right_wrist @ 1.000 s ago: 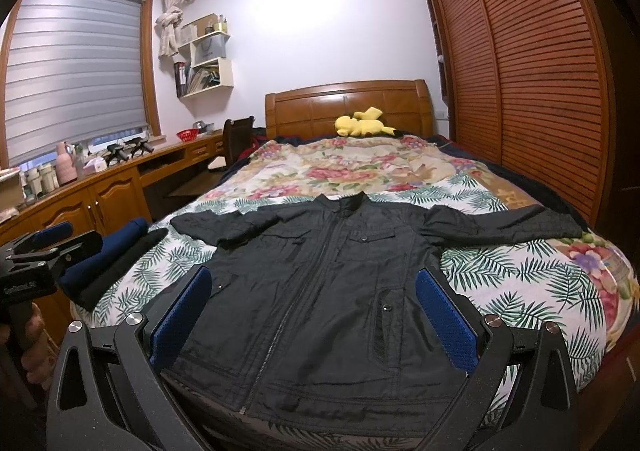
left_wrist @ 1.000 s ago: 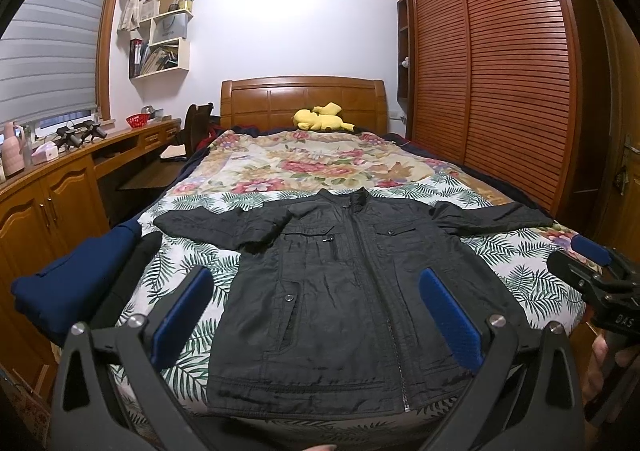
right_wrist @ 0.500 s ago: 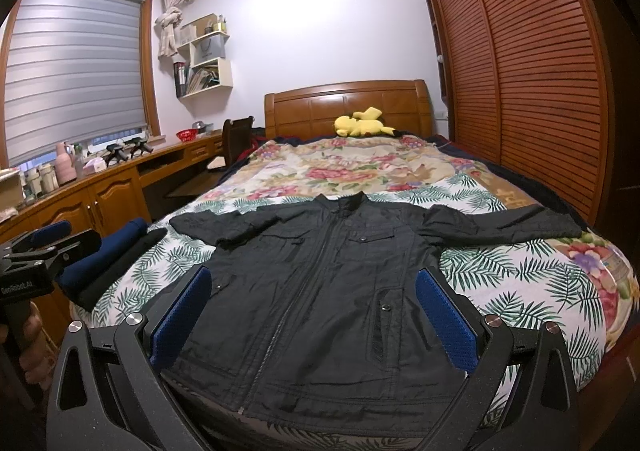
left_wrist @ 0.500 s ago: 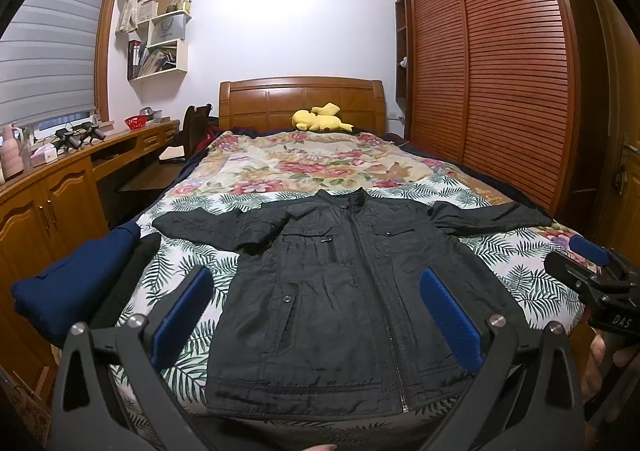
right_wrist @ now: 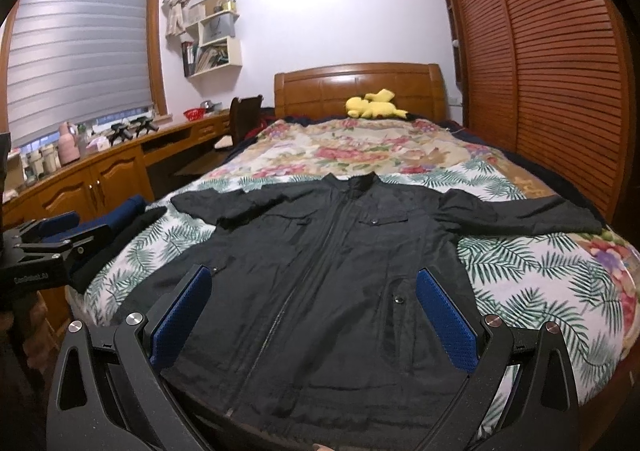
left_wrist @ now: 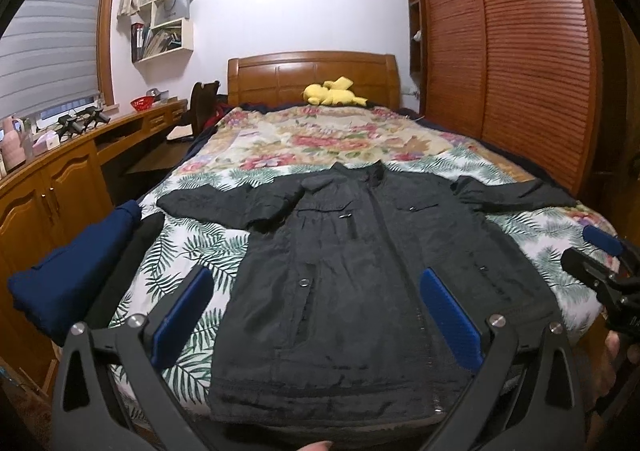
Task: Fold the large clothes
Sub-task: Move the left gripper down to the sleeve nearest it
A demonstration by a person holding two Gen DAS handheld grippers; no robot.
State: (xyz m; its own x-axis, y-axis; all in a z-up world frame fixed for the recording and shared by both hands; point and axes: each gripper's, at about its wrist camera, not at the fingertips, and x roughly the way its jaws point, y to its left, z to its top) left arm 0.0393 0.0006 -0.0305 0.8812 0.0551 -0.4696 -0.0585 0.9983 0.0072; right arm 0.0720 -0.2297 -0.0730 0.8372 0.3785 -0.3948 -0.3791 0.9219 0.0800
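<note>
We hold left claw and right claw wide and empty above the hem of the black jacket, flat on the bed, collar away, sleeves spread sideways.

jacket flat on bed, collar toward headboard | plush toy before headboard | folded clothes left of jacket | wardrobe right of bed

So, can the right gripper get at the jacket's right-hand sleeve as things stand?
Probably yes. The right gripper is open and empty, and the sleeve lies flat on the bed with nothing on it or between them.
</note>
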